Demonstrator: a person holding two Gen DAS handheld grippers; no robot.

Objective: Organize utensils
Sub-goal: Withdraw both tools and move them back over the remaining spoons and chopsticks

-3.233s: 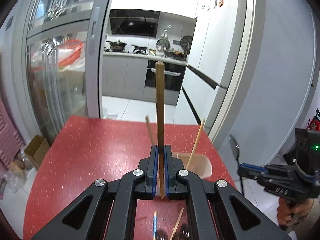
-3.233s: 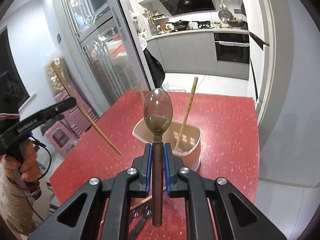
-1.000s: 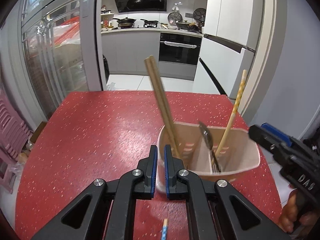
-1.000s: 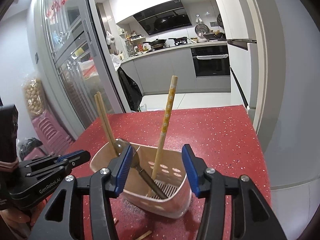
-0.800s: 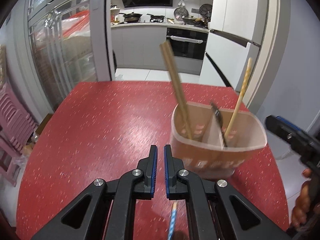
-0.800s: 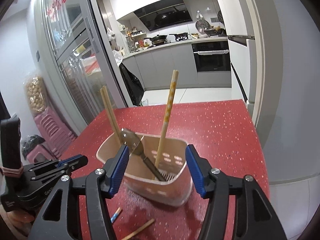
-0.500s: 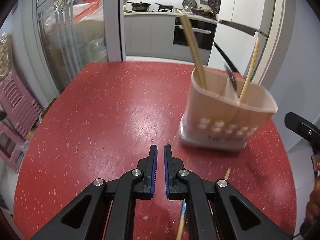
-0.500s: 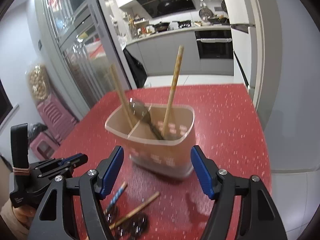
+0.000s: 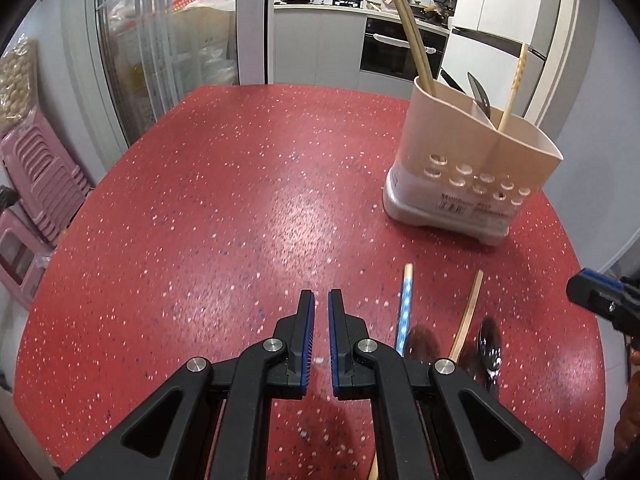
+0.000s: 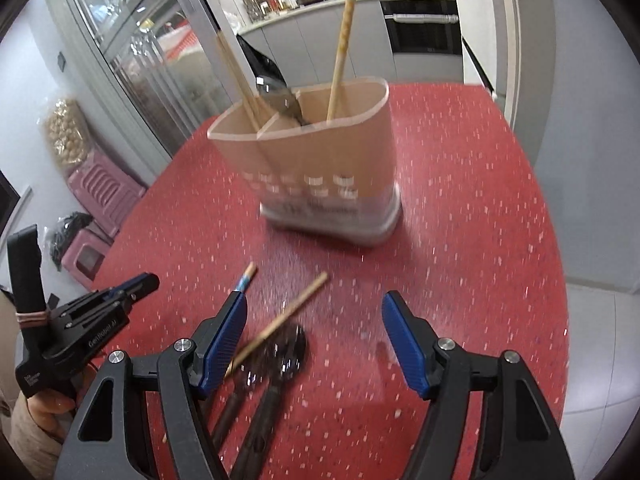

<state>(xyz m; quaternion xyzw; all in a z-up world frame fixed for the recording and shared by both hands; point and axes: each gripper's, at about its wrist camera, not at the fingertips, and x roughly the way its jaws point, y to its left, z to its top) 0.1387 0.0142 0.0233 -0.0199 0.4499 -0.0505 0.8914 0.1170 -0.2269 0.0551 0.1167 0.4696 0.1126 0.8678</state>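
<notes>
While the divided beige utensil holder (image 10: 320, 168) stands upper centre in the right wrist view, the loose utensils lie low and left of centre: a plain chopstick (image 10: 280, 322) across dark spoons (image 10: 276, 364), its long axis running lower left to upper right. Over them hangs the right gripper (image 10: 314, 336), spread wide and empty, the nearer tool by my reading. The left gripper (image 9: 319, 312) (pressed together, holding nothing) has the blue-patterned chopstick (image 9: 404, 304) just to its right.

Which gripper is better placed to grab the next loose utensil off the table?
Right. The right gripper is open, with the loose spoons and plain chopstick just ahead of its fingers. The left gripper is shut, off to their side.
</notes>
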